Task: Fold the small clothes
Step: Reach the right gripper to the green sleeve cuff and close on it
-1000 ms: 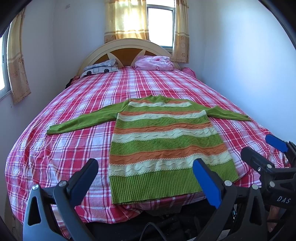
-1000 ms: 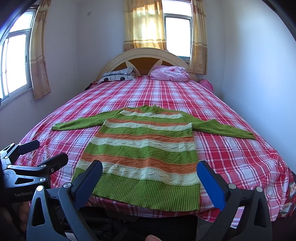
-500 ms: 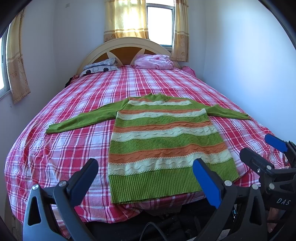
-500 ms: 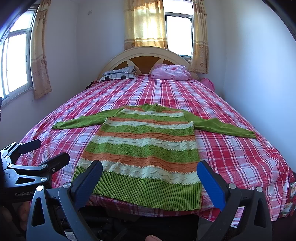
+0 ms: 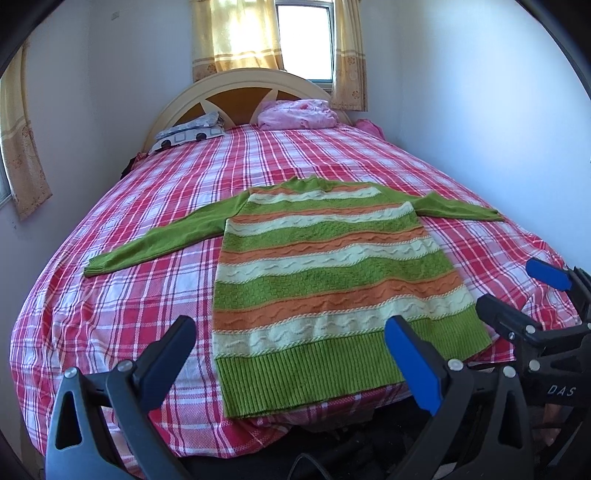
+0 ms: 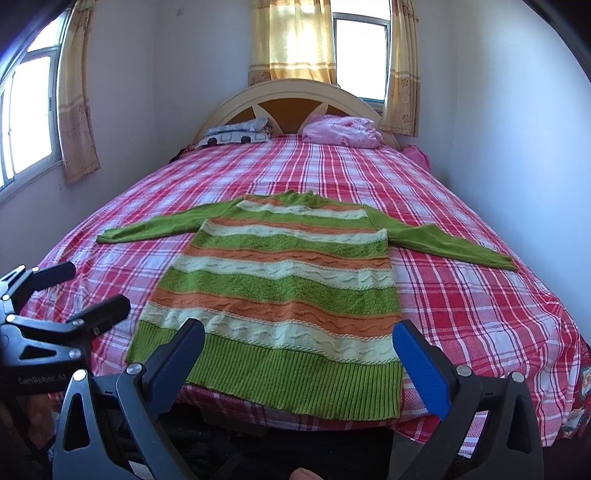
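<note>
A knitted sweater striped in green, orange and cream (image 5: 325,273) lies flat on the bed with the red, pink and white checked cover (image 5: 147,295), its ribbed green hem at the near edge and its neck toward the headboard. Both plain green sleeves are spread out to the sides, the left one angled toward the near left, the right one reaching toward the wall.

At the far end, from left to right, sit a grey patterned pillow (image 5: 188,131), the cream arched headboard with orange panels (image 5: 236,92) and a crumpled pink bundle of cloth (image 5: 297,114). Yellow curtains (image 5: 236,35) frame the window behind. Nothing lies on the sweater.

The left gripper (image 5: 288,354) hangs just before the hem, its fingers wide apart and empty. The right gripper (image 6: 295,354) does likewise, fingers wide apart, holding nothing.

The left wrist view shows the right gripper at its right edge; the right wrist view shows the left gripper at its left edge, and also a side window (image 6: 26,118) in the left wall.
</note>
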Demonstrator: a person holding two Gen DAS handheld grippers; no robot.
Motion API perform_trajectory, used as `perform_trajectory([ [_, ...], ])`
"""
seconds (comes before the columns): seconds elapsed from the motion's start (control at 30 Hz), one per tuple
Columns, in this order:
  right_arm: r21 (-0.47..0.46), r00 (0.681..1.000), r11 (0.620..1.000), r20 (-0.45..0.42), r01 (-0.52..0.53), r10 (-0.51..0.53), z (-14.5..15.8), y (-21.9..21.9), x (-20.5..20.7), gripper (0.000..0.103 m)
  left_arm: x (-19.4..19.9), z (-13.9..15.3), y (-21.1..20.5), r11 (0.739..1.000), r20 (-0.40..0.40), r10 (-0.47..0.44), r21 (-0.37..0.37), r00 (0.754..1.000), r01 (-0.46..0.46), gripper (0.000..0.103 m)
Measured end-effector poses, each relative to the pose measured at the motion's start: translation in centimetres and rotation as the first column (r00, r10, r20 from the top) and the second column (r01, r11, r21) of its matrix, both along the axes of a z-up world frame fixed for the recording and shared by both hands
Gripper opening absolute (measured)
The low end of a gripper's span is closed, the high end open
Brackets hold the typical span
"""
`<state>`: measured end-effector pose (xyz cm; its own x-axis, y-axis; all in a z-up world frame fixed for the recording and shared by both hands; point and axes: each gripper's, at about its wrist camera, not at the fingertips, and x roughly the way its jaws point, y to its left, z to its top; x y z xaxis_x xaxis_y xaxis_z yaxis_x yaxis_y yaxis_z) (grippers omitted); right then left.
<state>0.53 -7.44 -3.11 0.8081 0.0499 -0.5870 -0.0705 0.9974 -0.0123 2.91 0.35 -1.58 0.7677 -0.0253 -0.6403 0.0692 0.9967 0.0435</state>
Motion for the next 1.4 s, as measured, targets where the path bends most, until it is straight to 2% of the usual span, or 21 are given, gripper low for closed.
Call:
perform_trajectory([
  [0.4,-0.023,0.994,0.997,-0.083,0.071,-0.073,-3.6,-3.8,6.4,0.102,7.2,-1.8,0.7,0.999,-0.032,0.003,0.043,0.999,-0.002,0.103],
  [0.77,-0.047,0.976,0.986,-0.143,0.159,-0.164,-5.8,-10.0,14.3,0.102,15.4,-3.4,0.5,0.997,-0.058,0.01,0.082,0.998,-0.005,0.103],
  [0.93,-0.044,0.962,0.976,-0.163,0.214,-0.218,-6.6,-13.7,17.5,0.102,18.5,-3.9,-0.2,0.995,-0.029,0.008,0.099,1.0,-0.005,0.103],
  [1.07,-0.019,0.954,0.967,-0.162,0.254,-0.253,-7.5,-17.5,19.9,0.102,21.2,-4.6,-0.6,0.992,0.028,-0.009,0.124,1.0,0.005,0.103],
  [1.13,0.003,0.942,0.957,-0.179,0.289,-0.284,-8.0,-20.1,21.2,0.102,22.3,-4.8,-0.5,0.99,0.05,-0.008,0.142,0.999,0.0,0.103],
  [1.2,0.065,0.929,0.939,-0.189,0.336,-0.319,-8.1,-22.9,21.9,0.102,23.6,-5.3,-0.2,0.988,0.048,-0.003,0.153,0.999,-0.004,0.103],
  [1.27,0.14,0.913,0.911,-0.197,0.388,-0.358,-8.2,-26.3,22.4,0.102,24.6,-5.7,-0.2,0.989,0.041,-0.007,0.147,0.999,0.001,0.103],
  [1.4,0.203,0.869,0.851,-0.229,0.484,-0.439,-8.9,-32.4,23.6,0.101,26.8,-6.7,-0.4,0.993,0.01,-0.017,0.114,1.0,0.016,0.103],
])
